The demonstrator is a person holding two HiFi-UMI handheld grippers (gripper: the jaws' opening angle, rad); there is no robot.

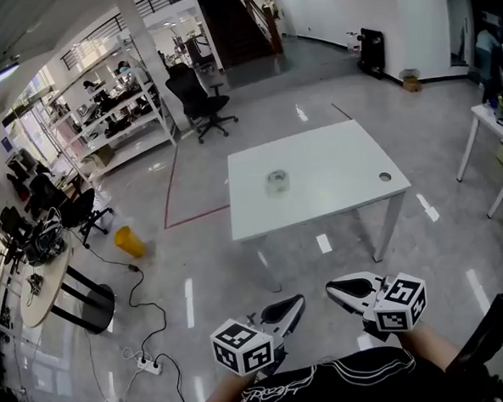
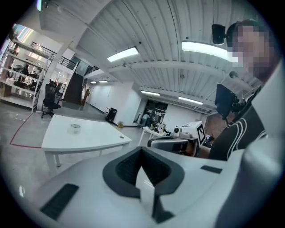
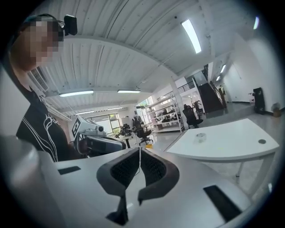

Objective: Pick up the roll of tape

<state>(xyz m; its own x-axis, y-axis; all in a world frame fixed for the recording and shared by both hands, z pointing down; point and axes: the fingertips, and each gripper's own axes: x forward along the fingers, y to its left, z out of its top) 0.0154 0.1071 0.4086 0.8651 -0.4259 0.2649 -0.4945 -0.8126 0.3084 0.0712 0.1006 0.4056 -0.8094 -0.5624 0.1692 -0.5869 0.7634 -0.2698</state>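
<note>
A clear roll of tape lies flat near the middle of the white table; it also shows small in the left gripper view and the right gripper view. Both grippers hang low over the floor, well short of the table's near edge and far from the tape. My left gripper is shut with nothing in it, its tips meeting. My right gripper is also shut and empty. They sit side by side, tips turned toward each other.
A cable hole sits near the table's right edge. A black office chair and shelving stand beyond the table. A yellow bin, a power strip with cables and a round table are at the left. Another white table stands at right.
</note>
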